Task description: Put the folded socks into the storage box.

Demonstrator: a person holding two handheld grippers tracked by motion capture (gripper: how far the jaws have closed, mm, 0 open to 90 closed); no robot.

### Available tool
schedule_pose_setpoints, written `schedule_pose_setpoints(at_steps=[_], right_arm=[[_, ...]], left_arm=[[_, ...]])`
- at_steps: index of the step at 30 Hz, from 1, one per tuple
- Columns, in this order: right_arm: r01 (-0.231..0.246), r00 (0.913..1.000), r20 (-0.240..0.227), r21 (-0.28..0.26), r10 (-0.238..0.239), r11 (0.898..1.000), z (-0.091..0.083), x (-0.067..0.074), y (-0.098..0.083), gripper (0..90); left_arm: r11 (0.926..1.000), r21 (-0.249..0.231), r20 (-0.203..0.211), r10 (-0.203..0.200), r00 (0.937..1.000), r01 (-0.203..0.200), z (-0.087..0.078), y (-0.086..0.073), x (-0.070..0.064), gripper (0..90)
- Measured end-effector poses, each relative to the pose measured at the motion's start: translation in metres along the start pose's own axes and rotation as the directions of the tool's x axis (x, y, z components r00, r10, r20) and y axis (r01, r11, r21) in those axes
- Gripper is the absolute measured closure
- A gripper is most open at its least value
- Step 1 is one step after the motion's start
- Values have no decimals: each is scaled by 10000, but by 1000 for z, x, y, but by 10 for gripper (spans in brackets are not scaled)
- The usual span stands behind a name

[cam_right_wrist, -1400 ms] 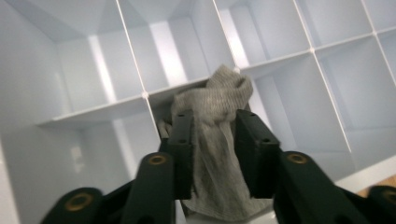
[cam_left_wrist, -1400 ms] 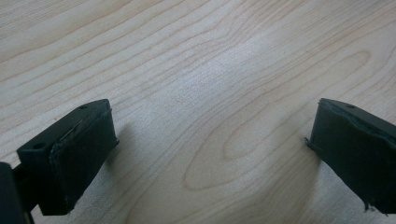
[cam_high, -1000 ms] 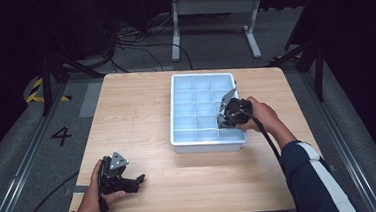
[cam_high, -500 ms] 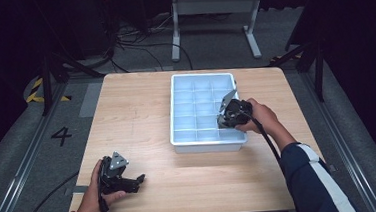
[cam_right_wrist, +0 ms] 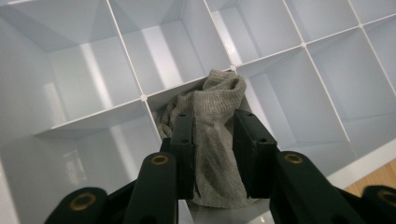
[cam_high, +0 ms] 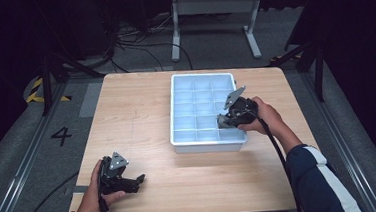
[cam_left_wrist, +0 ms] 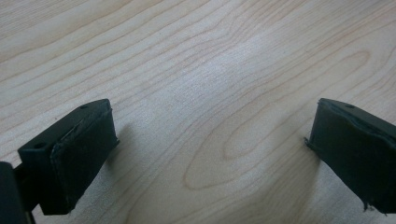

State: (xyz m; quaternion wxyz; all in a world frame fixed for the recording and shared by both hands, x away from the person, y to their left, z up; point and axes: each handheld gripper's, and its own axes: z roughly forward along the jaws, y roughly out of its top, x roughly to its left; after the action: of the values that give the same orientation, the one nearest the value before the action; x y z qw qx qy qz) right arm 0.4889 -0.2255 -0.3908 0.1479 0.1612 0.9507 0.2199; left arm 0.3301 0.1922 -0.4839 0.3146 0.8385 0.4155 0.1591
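Observation:
A pale blue divided tray (cam_high: pixel 178 136) stands on the wooden table, right of centre. My right gripper (cam_high: pixel 223 122) hovers over the tray's near right part, and in the right gripper view it (cam_right_wrist: pixel 214 140) is shut on a grey knitted cloth (cam_right_wrist: pixel 212 109). The cloth hangs into a compartment of the tray (cam_right_wrist: pixel 79 70) and bunches over a divider. My left gripper (cam_high: pixel 137 181) rests low at the table's near left corner. In the left gripper view its pads (cam_left_wrist: pixel 81 154) stand wide apart over bare wood, holding nothing.
The table (cam_high: pixel 131 115) has bare wood left of the tray. Beyond it are a dark floor with cables (cam_high: pixel 135 32), a metal stand (cam_high: pixel 214 6), and a floor mark "4" (cam_high: pixel 61 136) at left. The tray's other compartments hold nothing.

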Motion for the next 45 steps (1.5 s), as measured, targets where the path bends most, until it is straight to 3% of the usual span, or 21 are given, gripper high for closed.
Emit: schedule_pose_setpoints(at_steps=[3,13,19,31,45], right_arm=[[-208,9997,151,-157,210,9997,-3,2,-2,616],[-396,9971,619,-654,437,9971,-18,10,-11,472],[-648,9952,664,-1022,718,9927,-27,13,-17,402],[-806,9886,1160,-1349,965,9876,-49,21,-37,333],[-876,9859,1238,-1899,1124,9779,-72,30,-61,303]], left_arm=[[10000,-7,-7,19,10000,-19,0,0,0,10],[10000,-6,-9,26,10000,-26,0,0,0,10],[10000,-6,-9,23,10000,-23,0,0,0,10],[9999,-18,35,-116,9999,116,0,0,-1,10],[9998,-8,25,-220,9998,220,0,-1,-2,11]])
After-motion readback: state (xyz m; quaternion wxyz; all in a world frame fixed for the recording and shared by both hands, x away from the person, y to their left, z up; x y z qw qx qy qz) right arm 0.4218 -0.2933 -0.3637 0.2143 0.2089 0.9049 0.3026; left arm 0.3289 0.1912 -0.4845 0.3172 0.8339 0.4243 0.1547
